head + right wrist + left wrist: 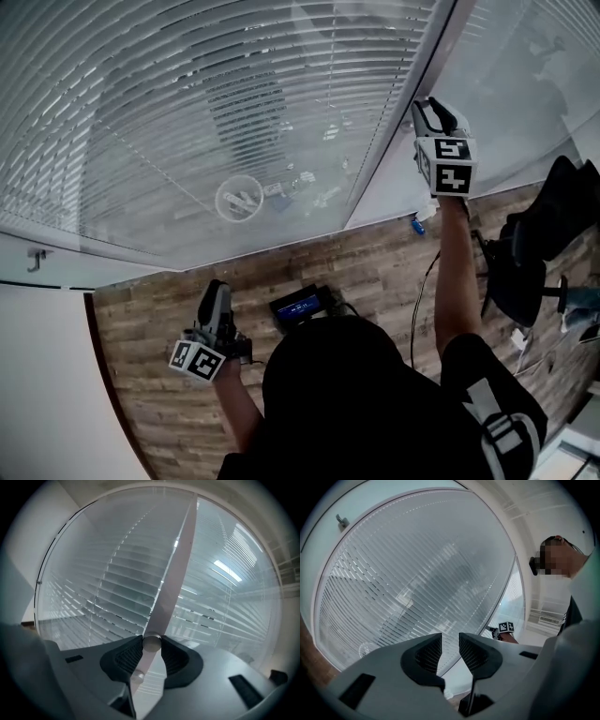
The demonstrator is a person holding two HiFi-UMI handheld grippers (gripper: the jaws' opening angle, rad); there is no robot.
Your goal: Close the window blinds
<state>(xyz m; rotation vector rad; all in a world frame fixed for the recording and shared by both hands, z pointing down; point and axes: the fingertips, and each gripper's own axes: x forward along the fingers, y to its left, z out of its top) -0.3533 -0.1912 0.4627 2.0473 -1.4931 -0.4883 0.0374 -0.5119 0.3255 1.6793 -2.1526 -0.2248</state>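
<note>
Pale horizontal window blinds (187, 112) cover the big pane, with slats standing partly apart so the outside shows through; the left gripper view also takes in the blinds (417, 588). My right gripper (433, 111) is raised at the white post between the panes. In the right gripper view the right gripper (151, 644) is shut on the round pale end of the blind wand (151, 642), both pads touching it. My left gripper (217, 291) hangs low over the floor. Its jaws (450, 641) stand a little apart with nothing between them.
A white frame post (394, 122) divides the two panes. On the wooden floor below lie a black device (302, 305) and a small blue item (417, 225). A dark office chair (534, 262) stands at the right. A wall hook (36, 258) sits at the left.
</note>
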